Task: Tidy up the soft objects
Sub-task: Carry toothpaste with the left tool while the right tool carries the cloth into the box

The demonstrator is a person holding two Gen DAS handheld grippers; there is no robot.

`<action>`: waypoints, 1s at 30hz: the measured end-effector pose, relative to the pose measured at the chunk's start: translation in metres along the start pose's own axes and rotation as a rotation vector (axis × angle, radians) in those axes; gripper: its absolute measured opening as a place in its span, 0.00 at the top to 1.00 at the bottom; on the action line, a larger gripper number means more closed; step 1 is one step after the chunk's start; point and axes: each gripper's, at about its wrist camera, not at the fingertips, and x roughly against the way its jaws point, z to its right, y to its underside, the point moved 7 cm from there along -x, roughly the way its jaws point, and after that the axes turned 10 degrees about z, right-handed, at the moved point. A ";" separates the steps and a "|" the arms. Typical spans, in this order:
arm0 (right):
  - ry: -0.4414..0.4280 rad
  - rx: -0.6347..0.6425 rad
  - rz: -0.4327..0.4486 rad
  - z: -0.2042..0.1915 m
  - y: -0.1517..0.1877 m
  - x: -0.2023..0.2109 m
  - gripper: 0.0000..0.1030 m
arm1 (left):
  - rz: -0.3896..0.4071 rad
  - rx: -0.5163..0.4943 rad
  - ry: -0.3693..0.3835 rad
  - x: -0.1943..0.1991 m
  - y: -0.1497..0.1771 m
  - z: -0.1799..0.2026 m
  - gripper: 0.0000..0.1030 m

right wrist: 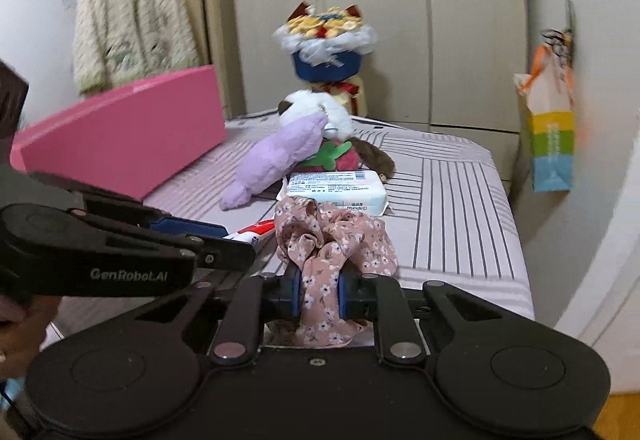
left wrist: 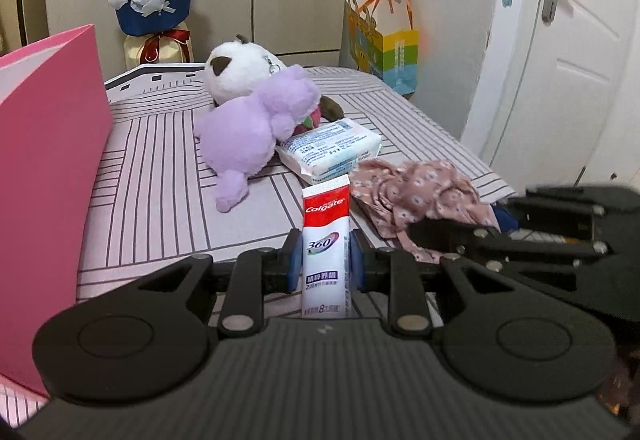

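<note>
Presently the bed (left wrist: 168,167) carries a pink box (left wrist: 48,167), a purple plush toy (left wrist: 248,127), a pack of wipes (left wrist: 332,147) and loose items. Right claw (right wrist: 318,294) is clamped on the floral cloth (right wrist: 332,236); left claw (left wrist: 325,260) is clamped on the toothpaste tube (left wrist: 325,236). Step judged: pick-up completed. Next move likely calls for carrying both to the box without snagging the cloth.

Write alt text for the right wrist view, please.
The right tongs pinch a pink floral cloth above a striped bed. Behind lie a wipes pack, plush toys and a pink box; the left tongs hold a toothpaste tube.
</note>
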 end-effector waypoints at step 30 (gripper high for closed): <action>-0.051 -0.018 -0.035 -0.060 0.003 0.042 0.80 | 0.036 0.232 0.165 0.075 -0.004 -0.028 0.77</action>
